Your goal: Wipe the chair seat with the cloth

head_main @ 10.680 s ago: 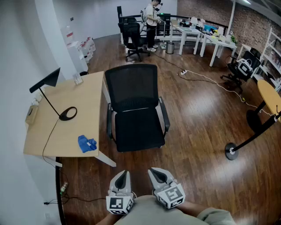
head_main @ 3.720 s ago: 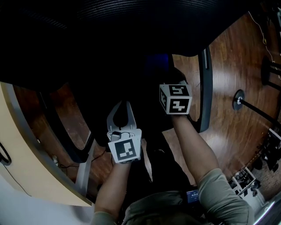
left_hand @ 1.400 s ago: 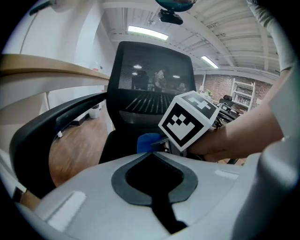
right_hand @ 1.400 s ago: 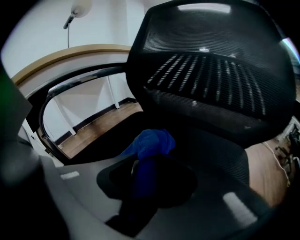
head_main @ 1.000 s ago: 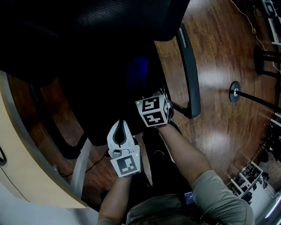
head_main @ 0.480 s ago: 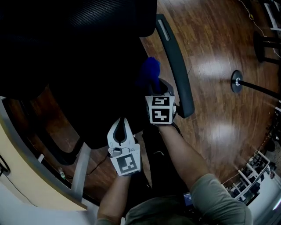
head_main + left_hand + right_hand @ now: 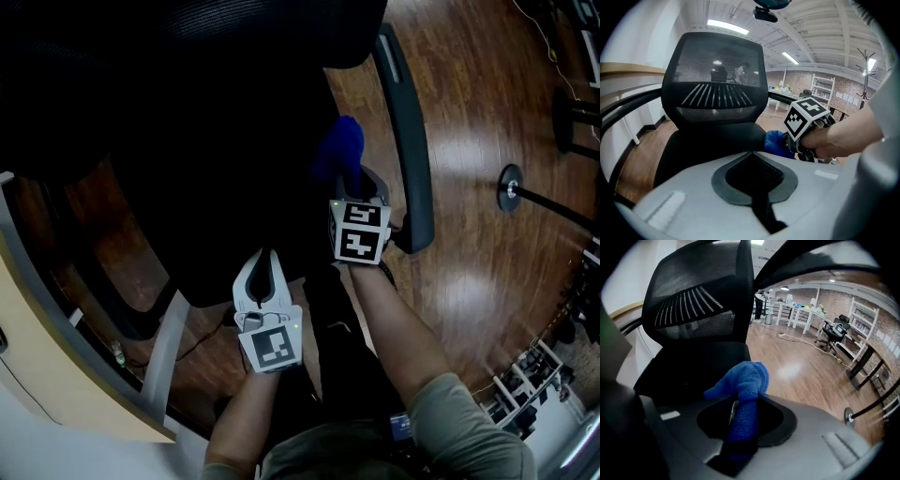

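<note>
My right tool point(image 7: 364, 187) clamps the blue cloth point(image 7: 339, 148), which bunches past its tips over the right edge of the chair seat point(image 7: 216, 197), beside the armrest point(image 7: 410, 141). My left tool point(image 7: 263, 272) is closed and empty, nearer me. I judge wiping is under way; next, press down and sweep left.

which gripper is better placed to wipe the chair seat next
Right. The right gripper is shut on the blue cloth at the chair seat, beside the armrest. The left gripper is shut and empty at the seat's front edge.
</note>
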`<control>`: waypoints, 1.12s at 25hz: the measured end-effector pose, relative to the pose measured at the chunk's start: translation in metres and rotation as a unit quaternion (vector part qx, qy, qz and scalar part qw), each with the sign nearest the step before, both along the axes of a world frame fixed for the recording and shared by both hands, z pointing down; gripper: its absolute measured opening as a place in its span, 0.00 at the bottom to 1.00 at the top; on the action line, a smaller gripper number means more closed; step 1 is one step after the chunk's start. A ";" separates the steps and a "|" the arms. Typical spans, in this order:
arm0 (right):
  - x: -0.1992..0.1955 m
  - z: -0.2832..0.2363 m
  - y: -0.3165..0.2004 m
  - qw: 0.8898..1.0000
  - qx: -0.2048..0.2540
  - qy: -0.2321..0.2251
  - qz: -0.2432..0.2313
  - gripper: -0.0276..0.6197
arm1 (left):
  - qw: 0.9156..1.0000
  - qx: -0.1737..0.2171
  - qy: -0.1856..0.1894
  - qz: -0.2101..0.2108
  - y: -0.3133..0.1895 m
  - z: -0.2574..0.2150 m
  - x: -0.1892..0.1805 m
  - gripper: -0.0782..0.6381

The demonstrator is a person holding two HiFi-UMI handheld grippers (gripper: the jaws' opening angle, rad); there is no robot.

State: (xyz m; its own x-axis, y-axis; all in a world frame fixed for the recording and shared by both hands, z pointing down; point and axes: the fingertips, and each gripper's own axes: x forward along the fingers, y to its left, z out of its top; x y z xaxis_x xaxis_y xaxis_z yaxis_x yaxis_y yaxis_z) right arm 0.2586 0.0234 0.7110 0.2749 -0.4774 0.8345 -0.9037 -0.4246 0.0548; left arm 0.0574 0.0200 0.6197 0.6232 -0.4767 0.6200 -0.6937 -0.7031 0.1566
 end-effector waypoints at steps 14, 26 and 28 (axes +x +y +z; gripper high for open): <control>-0.181 -0.056 -0.076 0.973 0.064 0.011 -0.220 0.19 | 0.989 0.020 -0.030 -0.140 -0.029 -0.031 -0.145 0.12; -0.381 -0.053 -0.082 0.887 0.079 -0.088 -0.446 0.19 | 0.970 0.028 -0.053 -0.237 -0.017 -0.025 -0.248 0.12; -0.395 -0.045 -0.078 0.879 0.067 -0.095 -0.462 0.19 | 0.969 0.027 -0.059 -0.239 -0.015 -0.023 -0.254 0.12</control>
State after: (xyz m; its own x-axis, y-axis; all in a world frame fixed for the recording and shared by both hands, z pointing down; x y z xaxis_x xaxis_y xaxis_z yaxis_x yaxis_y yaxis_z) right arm -0.1364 -0.0547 0.6659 -0.4207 -0.5218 0.7421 -0.8536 0.5047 -0.1291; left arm -0.1970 0.0046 0.5971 0.2495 -0.7274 0.6393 -0.9531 -0.3012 0.0293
